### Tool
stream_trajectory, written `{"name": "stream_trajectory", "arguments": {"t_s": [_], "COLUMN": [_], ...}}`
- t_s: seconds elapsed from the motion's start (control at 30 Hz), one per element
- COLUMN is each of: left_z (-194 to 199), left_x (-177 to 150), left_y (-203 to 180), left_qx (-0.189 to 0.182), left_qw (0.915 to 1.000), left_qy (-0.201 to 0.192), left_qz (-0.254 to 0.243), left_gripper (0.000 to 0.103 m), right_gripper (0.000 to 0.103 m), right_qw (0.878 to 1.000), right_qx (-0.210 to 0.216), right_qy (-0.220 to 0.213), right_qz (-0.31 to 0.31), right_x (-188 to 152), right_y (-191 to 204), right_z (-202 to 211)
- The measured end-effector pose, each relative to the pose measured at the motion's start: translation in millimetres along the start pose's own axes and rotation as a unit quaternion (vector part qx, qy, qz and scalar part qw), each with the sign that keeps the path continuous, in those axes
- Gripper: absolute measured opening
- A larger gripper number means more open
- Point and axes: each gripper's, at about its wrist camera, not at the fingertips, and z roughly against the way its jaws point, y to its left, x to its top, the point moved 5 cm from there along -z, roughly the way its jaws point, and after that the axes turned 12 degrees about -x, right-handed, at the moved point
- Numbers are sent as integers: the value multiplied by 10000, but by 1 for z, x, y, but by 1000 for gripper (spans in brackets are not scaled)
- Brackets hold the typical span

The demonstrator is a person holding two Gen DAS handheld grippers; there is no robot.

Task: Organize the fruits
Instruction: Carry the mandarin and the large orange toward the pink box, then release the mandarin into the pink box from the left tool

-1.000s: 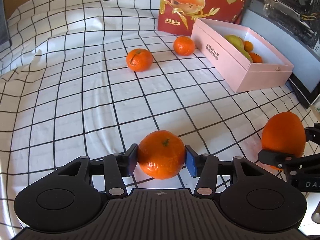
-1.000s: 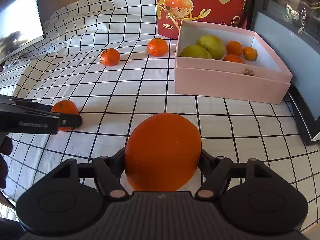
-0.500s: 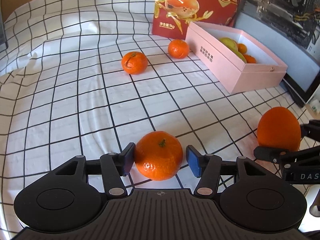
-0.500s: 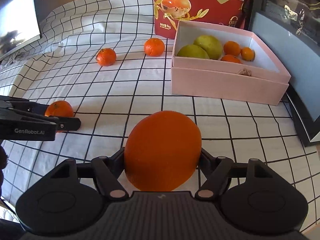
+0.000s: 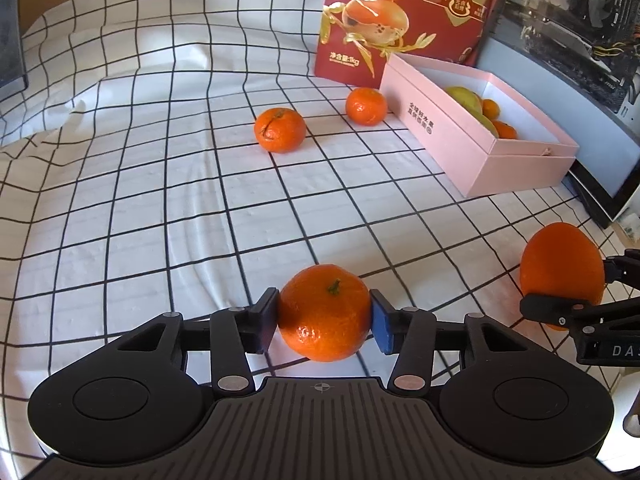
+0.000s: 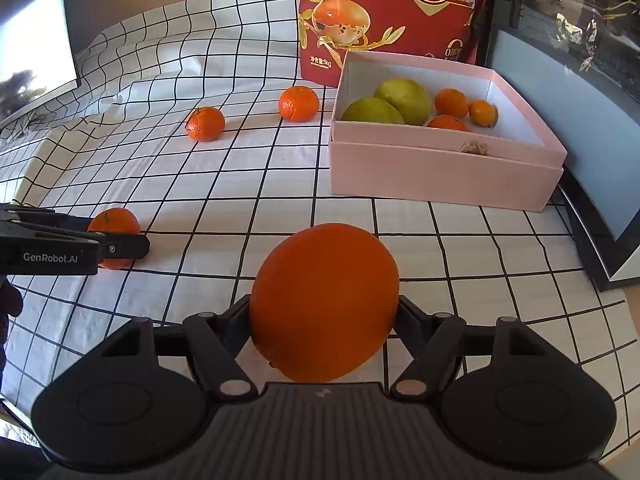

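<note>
Counter under a wrinkled white grid cloth (image 5: 160, 200); red bag (image 6: 384, 12) upright at 12 o'clock, dark screens along the 2–3 o'clock edge. Pink box (image 6: 440, 172) at 1 o'clock holds fruit. Two loose mandarins (image 5: 280, 130) (image 5: 366, 106) near it; open cloth at 9–11 o'clock. Left gripper (image 5: 324, 316) has just been closing and now clamps a mandarin (image 5: 324, 312); right gripper (image 6: 324, 312) clamps an orange (image 6: 324, 300).

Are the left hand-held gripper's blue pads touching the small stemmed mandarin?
Touching. The left wrist view shows both pads of the left hand-held gripper, which just closed, pressed against the small stemmed mandarin, no gap.
</note>
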Motion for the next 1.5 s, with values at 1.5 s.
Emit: {"name": "stream_trajectory", "arguments": {"t_s": [1.5], "left_z": [-23], "left_x": [90], "left_y": [-29], "left_qx": [-1314], "left_qw": [9824], "left_qy": [-498], "left_qz": [1230], "left_gripper": [52], "right_gripper": [71], "right_qw": [9951], "right_qx": [-585], "right_qy": [-615], "right_qz": [502], "right_x": [159], "right_y": [-106], "right_z": [-84]}}
